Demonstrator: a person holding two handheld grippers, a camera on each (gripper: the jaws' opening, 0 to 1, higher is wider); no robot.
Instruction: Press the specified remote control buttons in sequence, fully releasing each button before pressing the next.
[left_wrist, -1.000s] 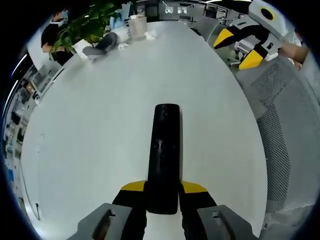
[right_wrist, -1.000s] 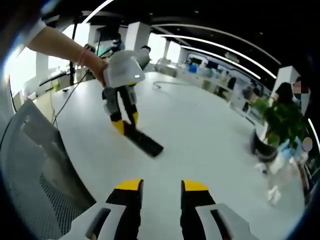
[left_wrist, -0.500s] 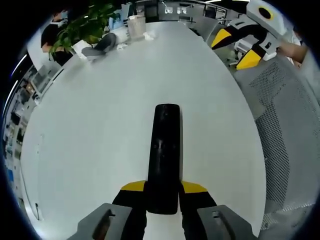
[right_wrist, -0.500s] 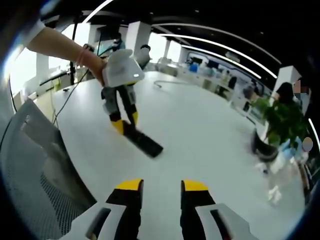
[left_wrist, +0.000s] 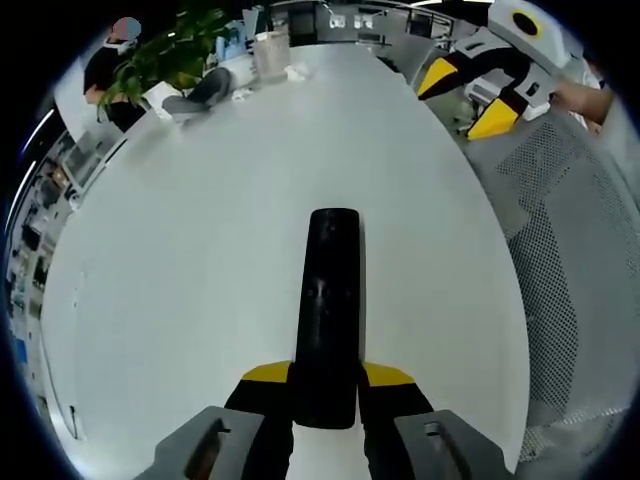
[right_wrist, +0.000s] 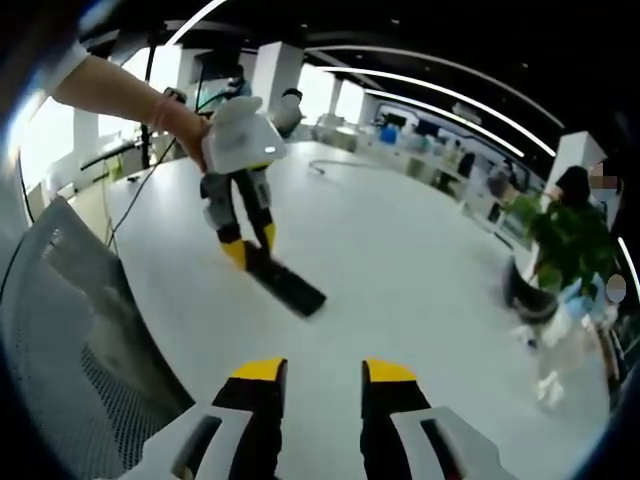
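Left tongs (left_wrist: 325, 385) clamped on the near end of the black remote control (left_wrist: 328, 300), button face up, far end out over the white worktop (left_wrist: 200, 250); probably pinned steady so the other tool can press. Right tongs (right_wrist: 322, 385) apart, gripping nothing, hovering above the worktop edge beside a mesh chair back (right_wrist: 70, 330), well apart from the remote; no button contact yet, likely poised for a press. Further off, a potted plant (left_wrist: 175, 50) at the far edge.
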